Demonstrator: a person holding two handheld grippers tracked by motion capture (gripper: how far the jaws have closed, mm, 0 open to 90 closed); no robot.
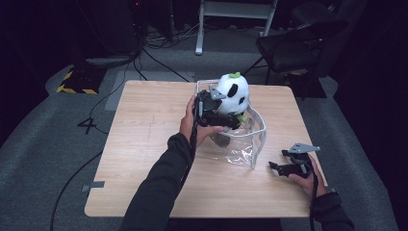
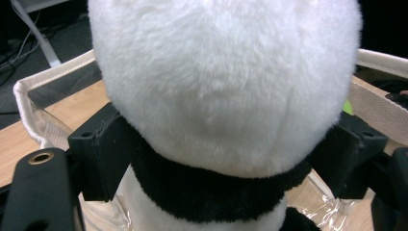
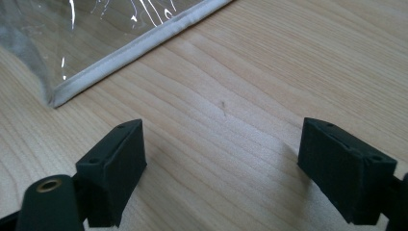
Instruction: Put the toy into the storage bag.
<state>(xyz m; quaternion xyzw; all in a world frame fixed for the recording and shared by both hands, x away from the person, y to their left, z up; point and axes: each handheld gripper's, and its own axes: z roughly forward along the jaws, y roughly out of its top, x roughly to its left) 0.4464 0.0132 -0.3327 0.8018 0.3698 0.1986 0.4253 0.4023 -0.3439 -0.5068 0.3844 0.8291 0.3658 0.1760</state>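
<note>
From above, the left gripper [image 1: 230, 117] sits at the clear bag [image 1: 240, 149], against the plush panda [image 1: 232, 93] standing in its open mouth. Its own camera adds the close detail: the panda's black neck band lies between the two jaws, which flank it at either side; whether the pads press it I cannot tell. The right gripper [image 1: 281, 168] rests apart on the table [image 1: 144, 144], jaws spread wide over bare wood, the bag's white seam [image 3: 139, 47] beyond them.
</note>
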